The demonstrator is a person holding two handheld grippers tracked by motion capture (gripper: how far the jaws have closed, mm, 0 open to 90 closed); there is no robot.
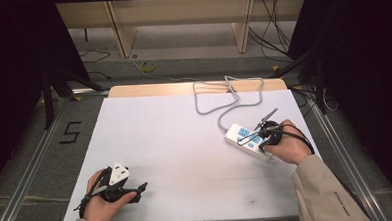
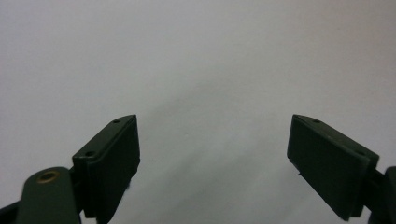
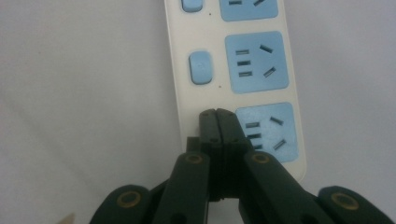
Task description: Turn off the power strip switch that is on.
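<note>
- The power strip [image 1: 248, 142] lies at the right side of the table [image 1: 176, 156], its long axis running from far-left to near-right in the high view, with its grey cord [image 1: 223, 102] looping off toward the far edge.
- The right gripper [image 3: 218, 116] has its jaws pressed together with nothing between them, and the joined tips sit on the strip's white face.
- In the right gripper view the strip runs straight away from the jaws. Its blue sockets [image 3: 256, 61] form a column to the right of the tips, and its blue switches [image 3: 201, 68] form a column just ahead of them.
- The tips cover the spot where the nearest socket's switch should be. They seem to be pressing it, but the button is hidden, so contact is only a fair guess.
- The next switch lies directly ahead along the strip's length. A move to it would be a short slide forward, not sideways.
- The left gripper [image 2: 212, 140] has its jaws spread wide and holds nothing. It is low over bare table at the near-left corner.
- The left gripper is well apart from the strip, so the right hand [image 1: 285, 145] is far the nearer for any work on the switches.
</note>
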